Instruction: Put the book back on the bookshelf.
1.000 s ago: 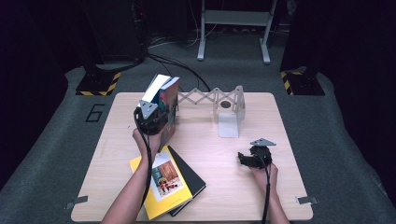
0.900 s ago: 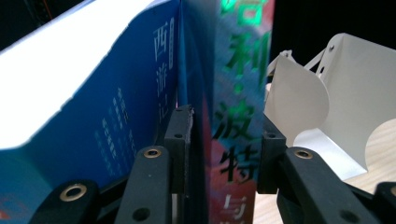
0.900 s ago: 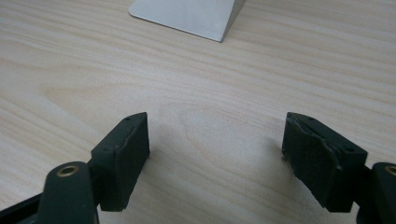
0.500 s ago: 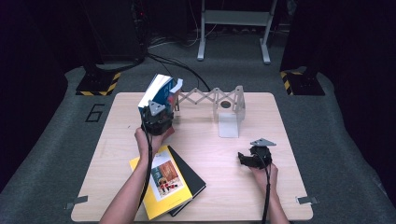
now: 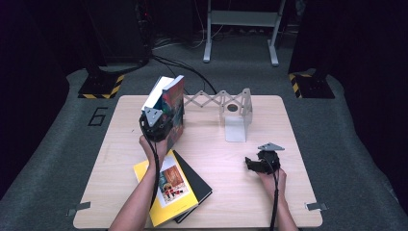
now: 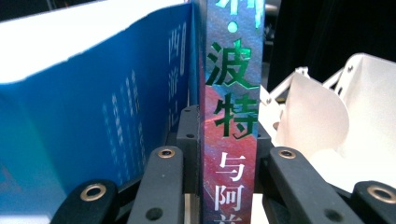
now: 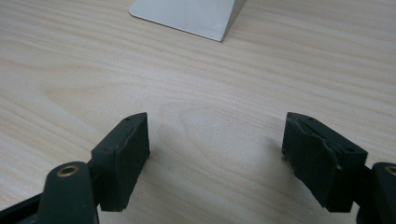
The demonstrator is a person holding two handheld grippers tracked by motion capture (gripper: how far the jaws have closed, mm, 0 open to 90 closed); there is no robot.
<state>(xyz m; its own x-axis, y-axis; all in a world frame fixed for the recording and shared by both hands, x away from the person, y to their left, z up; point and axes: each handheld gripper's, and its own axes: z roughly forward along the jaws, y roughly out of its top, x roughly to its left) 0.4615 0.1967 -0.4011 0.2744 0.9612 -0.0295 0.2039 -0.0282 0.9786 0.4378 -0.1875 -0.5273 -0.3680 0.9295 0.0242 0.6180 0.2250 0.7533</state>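
Left tool (image 5: 159,126) sits upper left of centre in the high view, jaws pinching a book (image 5: 174,108) by its spine edge; book stands upright, lifted above the worktop (image 5: 211,159). In the left gripper view the book (image 6: 232,107) runs up the middle of the frame w/ green and white characters on a red-blue spine, black jaws pressed on both sides. A blue book (image 6: 93,121) stands just beside it at frame left, white page edges on top. White folding rack (image 5: 226,103) lies right of the books, near the worktop's far edge.

Right tool (image 5: 257,163) rests low at lower right of the high view, jaws spread wide, nothing between them; right gripper view shows bare wood between the pads.

Yellow book (image 5: 168,185) lies flat atop a black book (image 5: 195,180) at lower left of centre.
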